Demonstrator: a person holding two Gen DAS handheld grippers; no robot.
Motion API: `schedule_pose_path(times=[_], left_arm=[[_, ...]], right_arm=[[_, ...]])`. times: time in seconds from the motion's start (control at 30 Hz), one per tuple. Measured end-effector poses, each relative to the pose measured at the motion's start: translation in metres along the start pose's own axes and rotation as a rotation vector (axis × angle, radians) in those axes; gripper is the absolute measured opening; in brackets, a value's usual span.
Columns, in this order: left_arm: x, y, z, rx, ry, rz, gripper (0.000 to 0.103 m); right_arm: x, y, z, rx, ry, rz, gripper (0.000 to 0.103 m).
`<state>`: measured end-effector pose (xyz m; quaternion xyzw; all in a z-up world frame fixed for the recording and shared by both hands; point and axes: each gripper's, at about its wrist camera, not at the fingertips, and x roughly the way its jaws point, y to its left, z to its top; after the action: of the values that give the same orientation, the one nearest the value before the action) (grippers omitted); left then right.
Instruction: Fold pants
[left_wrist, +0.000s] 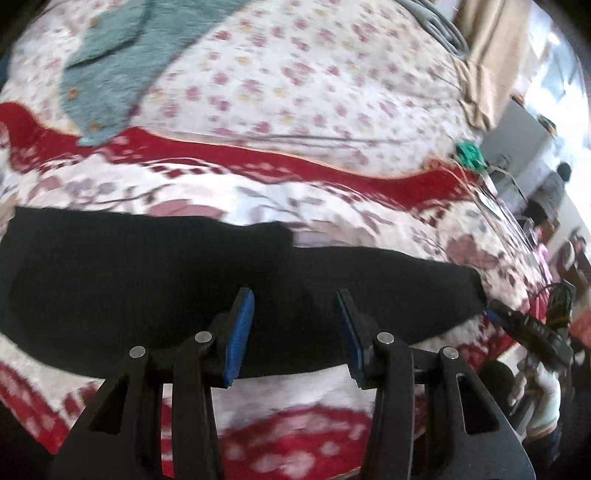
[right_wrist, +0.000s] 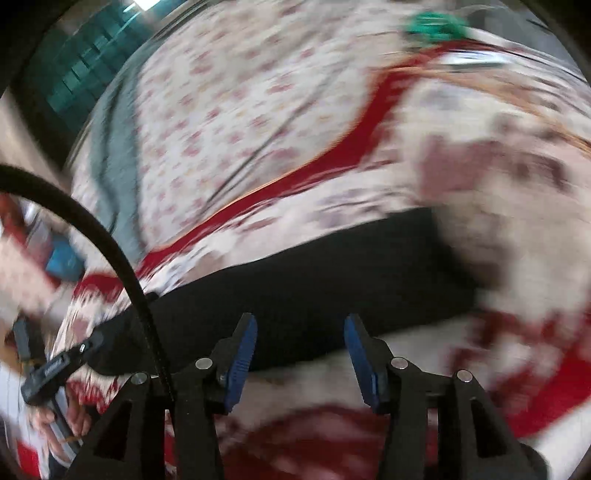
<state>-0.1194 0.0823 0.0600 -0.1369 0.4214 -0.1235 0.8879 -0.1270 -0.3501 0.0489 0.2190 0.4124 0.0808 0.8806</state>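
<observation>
While the black pants (left_wrist: 155, 288) lie flat in a long band across the lower middle of the left wrist view, on a red and white floral blanket (left_wrist: 295, 199), the left gripper (left_wrist: 295, 332) hangs above them, jaws parted and empty. A teal garment (left_wrist: 110, 74) lies at upper left. Though blurred, the right wrist view shows the right gripper (right_wrist: 300, 354) parted and empty over the pants (right_wrist: 314, 273).

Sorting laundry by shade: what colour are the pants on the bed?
Plain black pants, shown best in the left wrist view.
</observation>
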Motion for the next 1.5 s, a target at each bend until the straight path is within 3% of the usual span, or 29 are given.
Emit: schedule_pose_path(times=[0.2,0.4,0.5,0.6,0.73,1.03,1.5], left_arm=[[0.021,-0.037,0.006,0.066,0.032,-0.048,0.044],[0.051,-0.072,0.012,0.115,0.107,-0.129,0.044],[0.062,-0.090,0.020,0.159,0.138,-0.184,0.052],[0.073,-0.105,0.028,0.182,0.152,-0.230,0.053],[0.091,-0.118,0.035,0.194,0.190,-0.246,0.056],[0.133,-0.142,0.047,0.226,0.285,-0.286,0.056],[0.148,-0.149,0.057,0.232,0.294,-0.292,0.056]], right_arm=[[-0.026,-0.039,0.004,0.097,-0.044,-0.019,0.049],[-0.019,-0.043,0.003,0.146,-0.011,0.020,0.049],[-0.010,-0.043,-0.004,0.193,0.039,0.079,0.051],[-0.002,-0.044,-0.005,0.188,0.057,0.025,0.051],[0.009,-0.055,-0.002,0.252,0.094,0.034,0.063],[0.025,-0.063,0.017,0.281,0.069,0.044,0.065],[0.034,-0.057,0.024,0.233,0.054,0.029,0.066]])
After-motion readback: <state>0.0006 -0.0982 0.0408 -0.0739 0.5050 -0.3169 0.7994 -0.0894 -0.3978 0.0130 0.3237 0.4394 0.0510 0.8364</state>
